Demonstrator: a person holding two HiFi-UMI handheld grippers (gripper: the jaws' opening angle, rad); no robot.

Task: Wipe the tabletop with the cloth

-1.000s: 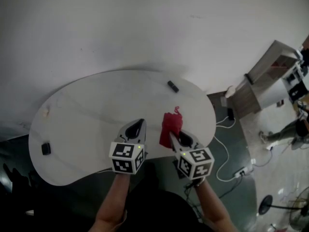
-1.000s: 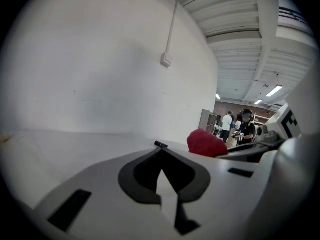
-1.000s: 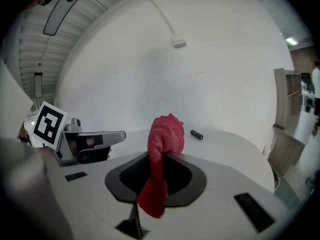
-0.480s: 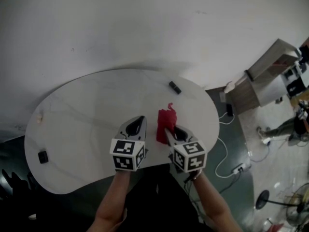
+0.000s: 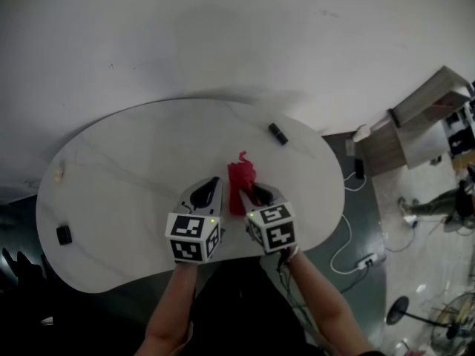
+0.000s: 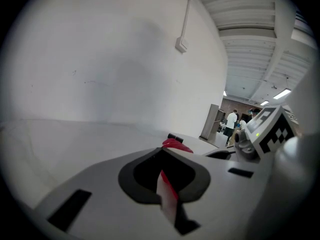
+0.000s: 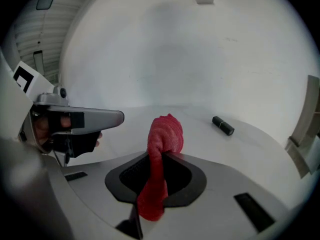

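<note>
Cloth of crumpled red fabric [image 7: 162, 139], pinched by the right gripper [image 7: 159, 159]
It is sticking forward from the jaws over the near middle of the white kidney-shaped table [image 5: 126, 162]; the left gripper [image 5: 210, 186], pressed together and empty, is hovering just left of it.

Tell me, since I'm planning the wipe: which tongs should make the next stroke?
Right, probably. The right tongs are clamped on the red cloth; the left tongs are shut beside it.
</note>
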